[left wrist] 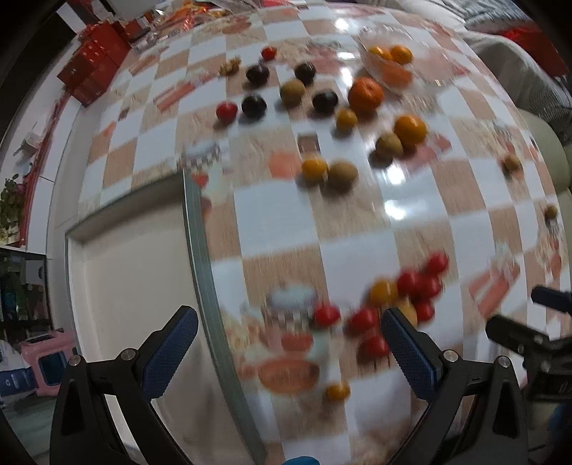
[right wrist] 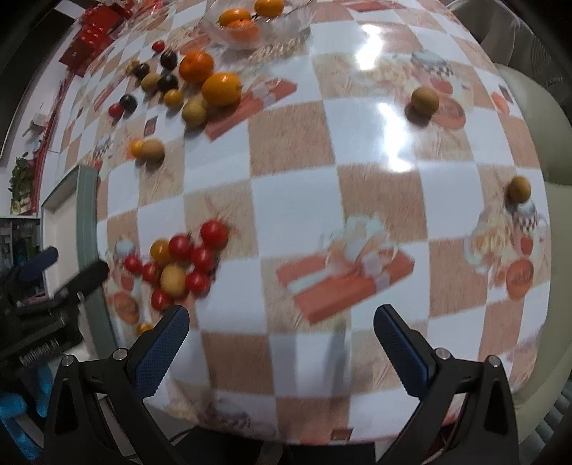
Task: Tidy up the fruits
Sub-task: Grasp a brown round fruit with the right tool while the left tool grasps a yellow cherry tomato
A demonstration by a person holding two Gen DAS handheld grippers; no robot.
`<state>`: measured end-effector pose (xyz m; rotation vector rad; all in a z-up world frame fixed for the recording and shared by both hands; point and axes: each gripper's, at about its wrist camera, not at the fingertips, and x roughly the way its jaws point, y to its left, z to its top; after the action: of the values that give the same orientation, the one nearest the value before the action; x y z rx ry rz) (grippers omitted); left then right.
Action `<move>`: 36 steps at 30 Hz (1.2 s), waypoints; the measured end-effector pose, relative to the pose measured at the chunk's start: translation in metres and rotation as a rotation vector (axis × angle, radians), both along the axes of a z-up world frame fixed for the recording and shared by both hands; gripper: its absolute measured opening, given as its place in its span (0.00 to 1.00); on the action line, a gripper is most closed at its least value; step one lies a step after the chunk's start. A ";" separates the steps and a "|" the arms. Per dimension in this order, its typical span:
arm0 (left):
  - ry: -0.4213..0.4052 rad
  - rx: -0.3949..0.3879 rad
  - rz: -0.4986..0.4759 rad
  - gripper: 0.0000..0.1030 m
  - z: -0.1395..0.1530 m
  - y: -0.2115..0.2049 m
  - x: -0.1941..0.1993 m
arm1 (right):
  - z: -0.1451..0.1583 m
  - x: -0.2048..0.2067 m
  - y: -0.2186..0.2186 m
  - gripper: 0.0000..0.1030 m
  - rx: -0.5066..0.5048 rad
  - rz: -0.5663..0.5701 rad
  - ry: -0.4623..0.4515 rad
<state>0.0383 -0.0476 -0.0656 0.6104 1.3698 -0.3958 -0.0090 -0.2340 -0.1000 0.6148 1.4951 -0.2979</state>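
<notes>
I have both grippers, left (left wrist: pixel 289 343) and right (right wrist: pixel 282 339), fingers spread wide, holding nothing. Tomatoes (right wrist: pixel 186 257) cluster on the tabletop (right wrist: pixel 321 200), well short of the bowl (right wrist: pixel 257 21); oranges (right wrist: pixel 209 77) lie just beside the bowl.

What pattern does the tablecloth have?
The tablecloth has white and tan checks with printed orange pictures; the right wrist view shows it best.

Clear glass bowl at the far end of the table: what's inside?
The clear glass bowl holds orange citrus fruits: about three show in both wrist views, one lying lower than the rest. The bowl's upper part is cut off in the right wrist view, and anything under those fruits is hidden.
</notes>
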 end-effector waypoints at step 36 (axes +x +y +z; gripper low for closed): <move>-0.055 -0.138 -0.133 0.55 -0.073 -0.061 0.096 | -0.049 0.084 -0.150 0.91 -0.298 -0.045 -0.109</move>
<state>0.1345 -0.1089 -0.1383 0.5957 1.2424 -0.5722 0.0750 -0.3841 -0.1485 0.4191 1.3018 -0.5037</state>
